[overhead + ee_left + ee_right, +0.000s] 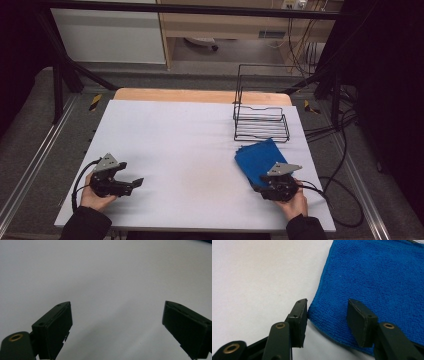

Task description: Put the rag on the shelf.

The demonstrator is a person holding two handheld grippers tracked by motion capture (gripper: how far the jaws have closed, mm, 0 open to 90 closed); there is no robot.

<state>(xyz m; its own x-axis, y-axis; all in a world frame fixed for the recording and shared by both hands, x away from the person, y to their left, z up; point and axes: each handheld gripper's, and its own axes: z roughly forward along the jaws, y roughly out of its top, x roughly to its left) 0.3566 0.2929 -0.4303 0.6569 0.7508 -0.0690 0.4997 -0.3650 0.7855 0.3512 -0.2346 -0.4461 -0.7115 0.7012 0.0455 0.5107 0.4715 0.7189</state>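
A blue cloth (257,159) lies flat on the white table (190,150) at the right, just in front of a wire rack. In the right gripper view the cloth (374,277) shows its near corner between the jaws of my right gripper (328,312): one jaw stands at the cloth's edge, the other over the cloth, with a gap between them and the cloth not pinched. From above, my right gripper (260,186) sits at the cloth's near edge. My left gripper (131,186) rests at the front left, open, with only bare table between its jaws (117,315).
A black wire rack (261,122) stands at the back right of the table, just behind the cloth. Cables trail off the table's right side. A dark frame surrounds the table, and its wooden edge shows at the back.
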